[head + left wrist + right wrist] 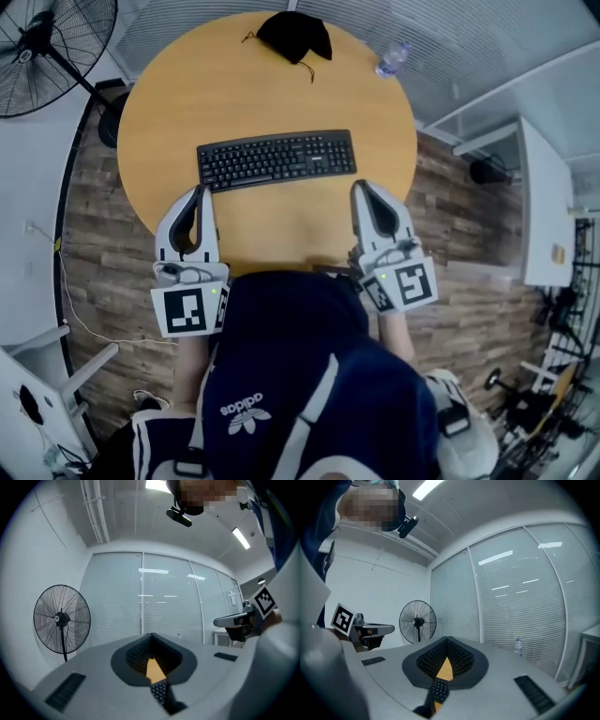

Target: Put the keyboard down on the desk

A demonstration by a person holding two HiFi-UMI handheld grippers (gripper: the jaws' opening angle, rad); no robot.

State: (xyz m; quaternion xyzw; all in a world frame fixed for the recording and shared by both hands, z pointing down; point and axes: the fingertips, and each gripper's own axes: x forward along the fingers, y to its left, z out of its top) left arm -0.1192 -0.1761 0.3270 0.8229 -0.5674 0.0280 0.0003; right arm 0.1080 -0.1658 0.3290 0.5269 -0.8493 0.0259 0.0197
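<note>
The black keyboard [277, 158] lies flat on the round wooden desk [272, 94], its long side facing me. My left gripper [201, 191] sits just in front of the keyboard's near left corner, jaws shut with nothing between them. My right gripper [362, 187] sits just in front of the near right corner, also shut and empty. Whether the tips touch the keyboard I cannot tell. In the left gripper view the closed jaws [151, 636] leave a slit that shows desk and a few keys [159, 692]. The right gripper view shows the same past its jaws [446, 640]: keys [439, 689].
A black pouch [295, 36] lies at the desk's far edge, a water bottle [392, 58] at the far right. A standing fan [42, 52] is left of the desk. Glass walls with blinds stand behind. White furniture [544, 206] is at the right.
</note>
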